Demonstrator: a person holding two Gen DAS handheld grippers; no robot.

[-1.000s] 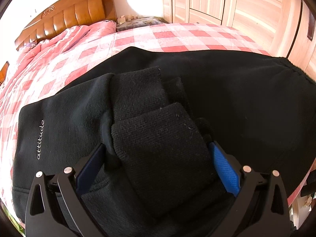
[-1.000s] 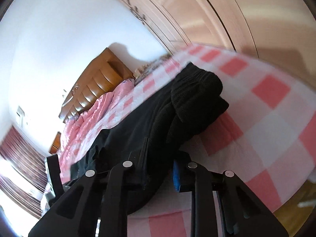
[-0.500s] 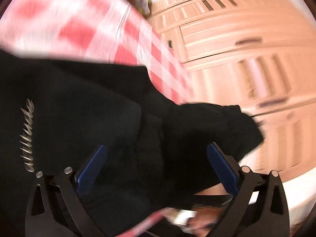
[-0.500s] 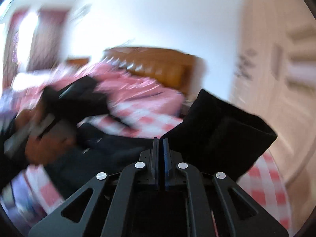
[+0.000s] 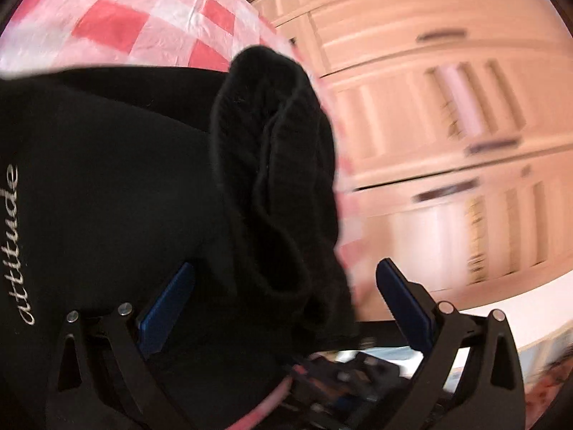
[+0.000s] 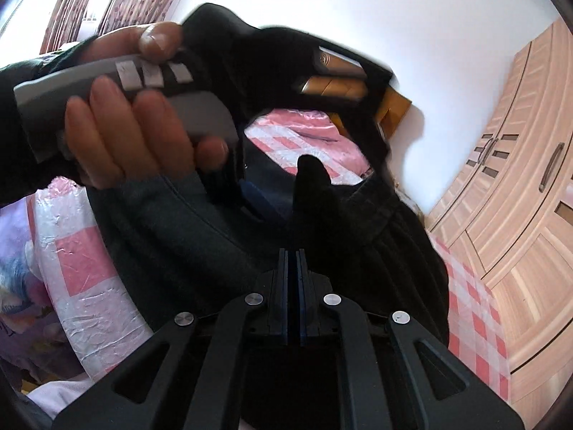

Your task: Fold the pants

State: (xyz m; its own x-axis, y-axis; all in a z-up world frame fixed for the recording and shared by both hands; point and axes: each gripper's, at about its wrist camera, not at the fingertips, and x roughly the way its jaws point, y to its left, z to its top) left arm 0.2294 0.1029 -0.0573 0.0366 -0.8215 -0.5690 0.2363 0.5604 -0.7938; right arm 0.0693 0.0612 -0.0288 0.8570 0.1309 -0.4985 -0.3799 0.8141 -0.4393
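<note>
The black pants (image 5: 107, 193) with the white word "attitude" lie folded on the pink checked bed (image 5: 118, 25). Their ribbed cuffs (image 5: 272, 165) stand up between the blue pads of my left gripper (image 5: 286, 283), which is open and wide around them. My right gripper (image 6: 293, 254) is shut with its pads pressed together; whether it pinches fabric I cannot tell. It points over the pants (image 6: 386, 251) at the person's hand (image 6: 136, 139) holding the left gripper's grey handle (image 6: 107, 86).
A light wooden wardrobe (image 5: 447, 125) stands beside the bed and also shows in the right wrist view (image 6: 519, 186). A brown headboard (image 6: 340, 82) stands against the white wall. Curtains (image 6: 118, 0) hang at the upper left.
Both grippers swung fast and the views turned. My right gripper went from open to shut. The cuffs, flat on the pants a second ago, now stand up between the left fingers.
</note>
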